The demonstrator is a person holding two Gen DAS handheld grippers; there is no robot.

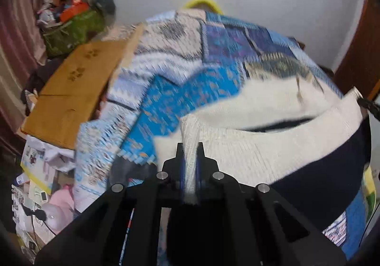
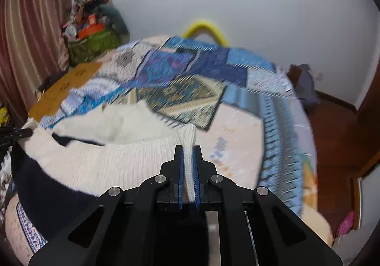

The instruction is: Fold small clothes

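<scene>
On the bed [image 2: 237, 123]: cream knit top [image 2: 133, 161] stretched between both.
Left hand-held gripper [image 1: 190, 147]: pinching hem.
Right hand-held gripper [image 2: 188, 149]: same.
Risk: thin pinch, hem could slip mid-fold.

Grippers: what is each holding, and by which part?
Both grip the white knit garment: left gripper and right gripper each pinch an end of its ribbed edge.

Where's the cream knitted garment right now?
The cream knitted garment hangs stretched between both grippers above the blue patchwork bedspread, one corner in each pair of jaws.
</scene>
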